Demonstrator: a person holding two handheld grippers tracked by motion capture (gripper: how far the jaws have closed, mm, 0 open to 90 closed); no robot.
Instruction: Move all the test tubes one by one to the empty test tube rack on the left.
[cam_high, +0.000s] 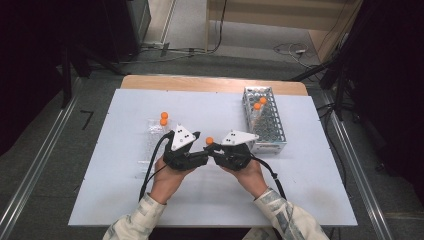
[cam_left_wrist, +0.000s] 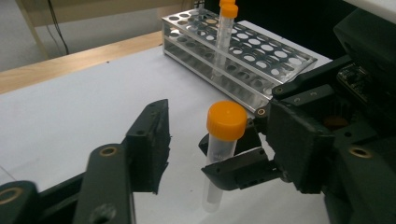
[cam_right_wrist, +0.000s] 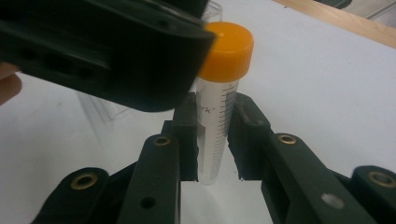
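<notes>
Two grippers meet at the middle of your white table (cam_high: 125, 200), held in your hands just in front of you. Your right gripper (cam_right_wrist: 215, 140) has its jaws closed on the clear body of a tube (cam_right_wrist: 217, 121) with an orange cap (cam_right_wrist: 227, 49), gripping it below the cap and holding it upright; the printed scale on the tube faces that gripper's camera. Your left gripper (cam_left_wrist: 187, 140) has its jaws spread apart, one jaw standing just beside the tube and close to the cap, nothing clamped between them. In the high view the capped tube (cam_high: 209, 141) sits between the two grippers, just left of the near end of the metal rack (cam_high: 270, 135). That rack stands on the right half of the table and holds two more orange-capped tubes (cam_high: 260, 103) upright near its far end. Left of your hands, a clear plastic holder (cam_high: 150, 145) lies on the table with two orange caps (cam_high: 164, 118) at its far end.
</notes>
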